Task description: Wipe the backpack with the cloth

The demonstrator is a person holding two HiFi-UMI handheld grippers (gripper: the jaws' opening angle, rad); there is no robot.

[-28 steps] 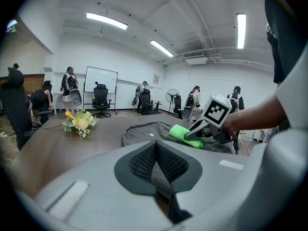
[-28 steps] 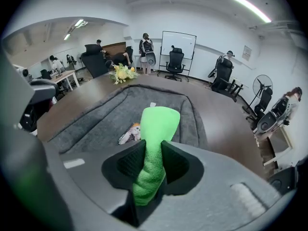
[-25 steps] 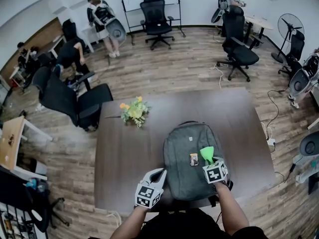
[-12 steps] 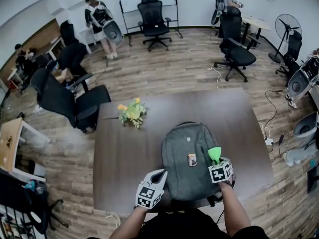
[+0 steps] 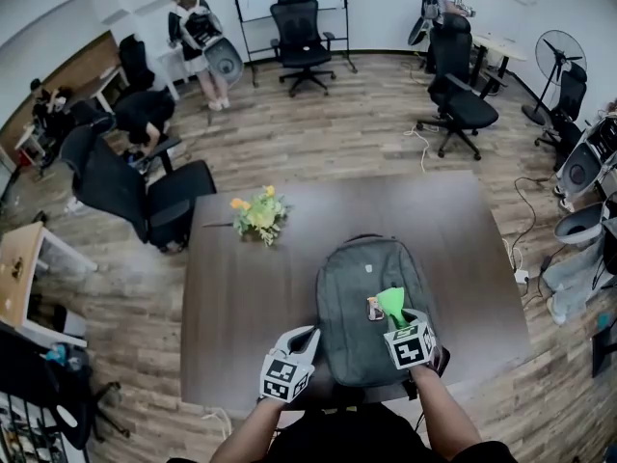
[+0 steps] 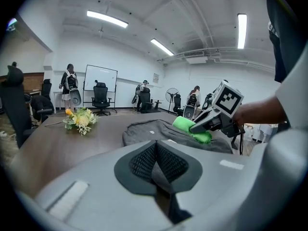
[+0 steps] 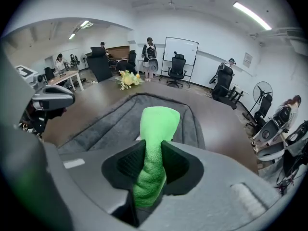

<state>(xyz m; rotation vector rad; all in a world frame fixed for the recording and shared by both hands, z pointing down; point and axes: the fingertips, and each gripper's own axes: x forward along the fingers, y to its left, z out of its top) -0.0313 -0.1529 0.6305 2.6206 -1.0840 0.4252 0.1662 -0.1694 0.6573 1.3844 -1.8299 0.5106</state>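
Backpack (image 5: 362,287), grey, lies flat on the dark table (image 5: 241,297) in the head view, and its lower end comes close to the edge nearest to you. Your right gripper (image 5: 396,320) is over the lower right part of the pack, with the green cloth (image 5: 391,302) on the fabric. Your left gripper (image 5: 307,339) is just beside the pack's left side. To the left the table is bare up to the flowers (image 5: 258,215).

In the left gripper view, the 2 jaws are pressed together with nothing between them.

In the right gripper view, the 2 jaws are clamped on the cloth. Its free end points forward over the backpack, and bare table runs along the right.
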